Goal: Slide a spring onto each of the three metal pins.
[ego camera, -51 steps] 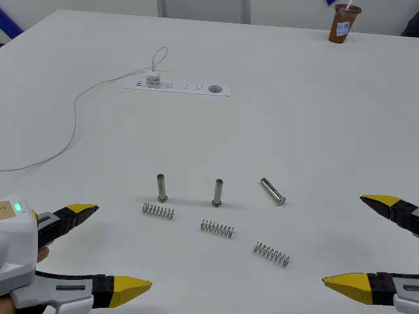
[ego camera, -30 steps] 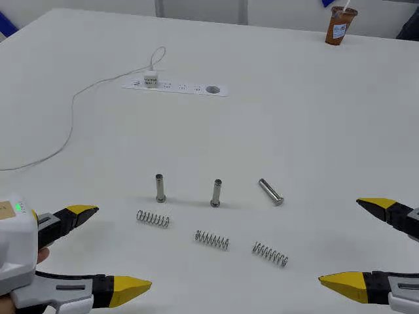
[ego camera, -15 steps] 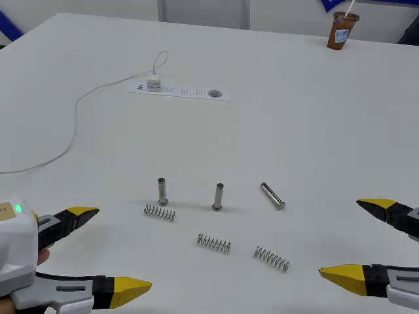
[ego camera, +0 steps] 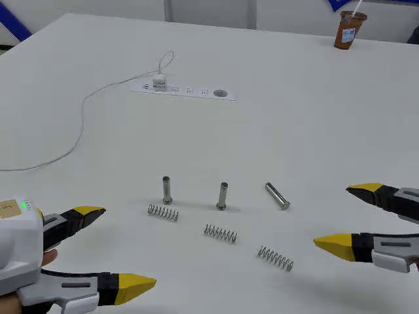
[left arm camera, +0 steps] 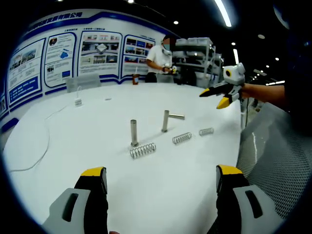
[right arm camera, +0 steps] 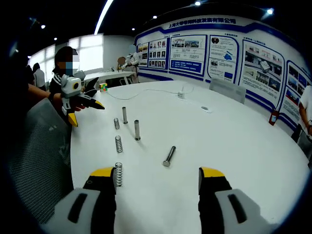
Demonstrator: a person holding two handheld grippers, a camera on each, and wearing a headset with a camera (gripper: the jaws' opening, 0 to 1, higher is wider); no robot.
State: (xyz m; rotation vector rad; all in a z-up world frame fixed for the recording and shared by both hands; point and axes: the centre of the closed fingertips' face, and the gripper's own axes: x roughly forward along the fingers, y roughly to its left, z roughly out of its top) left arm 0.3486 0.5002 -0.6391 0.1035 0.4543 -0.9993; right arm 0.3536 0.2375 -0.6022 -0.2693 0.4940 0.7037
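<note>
Bright, even overhead light from ceiling strip lights. Faint soft shadows on the white table. Both gripper views bend strongly at the edges.

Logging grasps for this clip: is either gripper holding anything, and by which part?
Nothing is held: the left gripper and the right gripper both stand open and empty above the white table.

Three springs lie just before three pins, the rightmost pin apparently flat; a power strip lies well behind.
</note>
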